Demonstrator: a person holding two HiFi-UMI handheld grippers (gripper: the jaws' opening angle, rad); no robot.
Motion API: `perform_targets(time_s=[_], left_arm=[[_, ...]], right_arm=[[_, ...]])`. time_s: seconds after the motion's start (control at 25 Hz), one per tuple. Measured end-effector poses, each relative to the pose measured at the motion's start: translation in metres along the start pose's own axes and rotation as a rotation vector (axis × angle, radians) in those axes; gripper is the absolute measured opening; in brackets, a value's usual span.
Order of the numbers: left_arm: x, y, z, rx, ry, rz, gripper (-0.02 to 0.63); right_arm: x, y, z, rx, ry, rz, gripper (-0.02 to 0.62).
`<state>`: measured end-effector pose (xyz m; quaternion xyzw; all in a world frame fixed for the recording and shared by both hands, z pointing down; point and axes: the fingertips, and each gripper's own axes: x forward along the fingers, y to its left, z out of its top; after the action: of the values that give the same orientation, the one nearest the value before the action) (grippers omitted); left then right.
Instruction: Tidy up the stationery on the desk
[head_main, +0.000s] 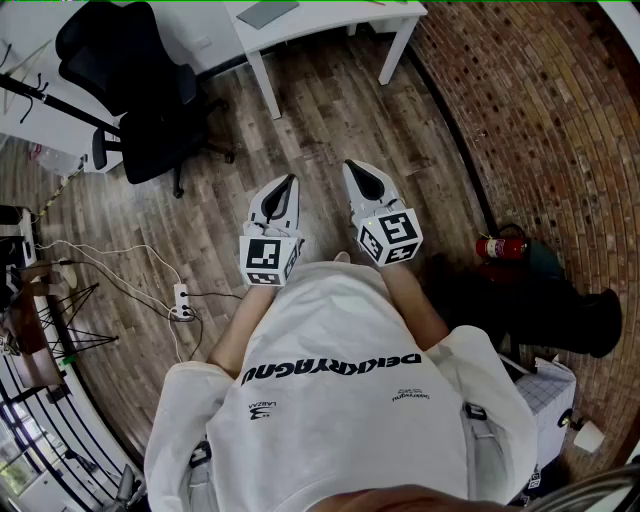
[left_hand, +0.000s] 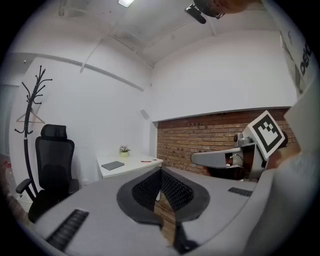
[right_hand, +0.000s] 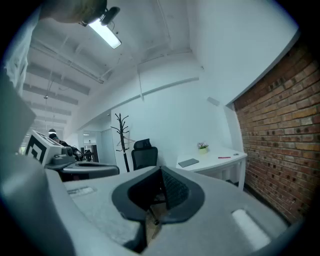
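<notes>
1. Head view: the left tool (head_main: 291, 180) and right tool (head_main: 352, 166) are side by side at frame centre, over the wooden floor (head_main: 330, 110). Both have their jaws fully closed, with nothing between them.
2. The desk (head_main: 340, 18) is at the top edge of the frame, well apart from both tools. On it are a grey notebook (head_main: 266, 12), a red pen (left_hand: 145, 161) and a small potted plant (left_hand: 124, 149).
3. Judgement: tidying has not begun, and the stationery is out of reach.
4. Risk: if the jaws are not opened before arrival, they will shove the pen rather than take it. A thin pen lying flat may roll or slip away.
5. Risk: the office chair (head_main: 140, 95), upper left beside the desk, may crowd the left-side approach.
</notes>
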<state>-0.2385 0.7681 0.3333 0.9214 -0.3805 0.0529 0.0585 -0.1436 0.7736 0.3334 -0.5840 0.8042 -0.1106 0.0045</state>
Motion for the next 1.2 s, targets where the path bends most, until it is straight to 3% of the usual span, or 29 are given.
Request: perform_targets(time_s=[0.28, 0.48, 0.68, 1.0, 1.2], left_arm=[[0.036, -0.019, -0.007, 0.006, 0.032, 0.027, -0.002], [0.059, -0.028, -0.017, 0.072, 0.042, 0.07, -0.002], [0.071, -0.029, -0.027, 0.052, 0.092, 0.094, -0.002], [0.128, 0.005, -0.038, 0.043, 0.119, 0.101, -0.002], [0.191, 0.057, -0.022, 0.046, 0.111, 0.108, -0.002]], right_arm=[[-0.002, -0.045, 0.005, -0.007, -0.012, 0.004, -0.006], [0.001, -0.069, 0.003, -0.039, -0.041, 0.033, -0.006], [0.009, -0.085, -0.008, -0.014, -0.019, 0.047, -0.003], [0.064, -0.126, -0.015, -0.003, 0.024, 0.048, -0.003], [0.133, -0.16, -0.002, -0.01, 0.026, 0.038, -0.003]])
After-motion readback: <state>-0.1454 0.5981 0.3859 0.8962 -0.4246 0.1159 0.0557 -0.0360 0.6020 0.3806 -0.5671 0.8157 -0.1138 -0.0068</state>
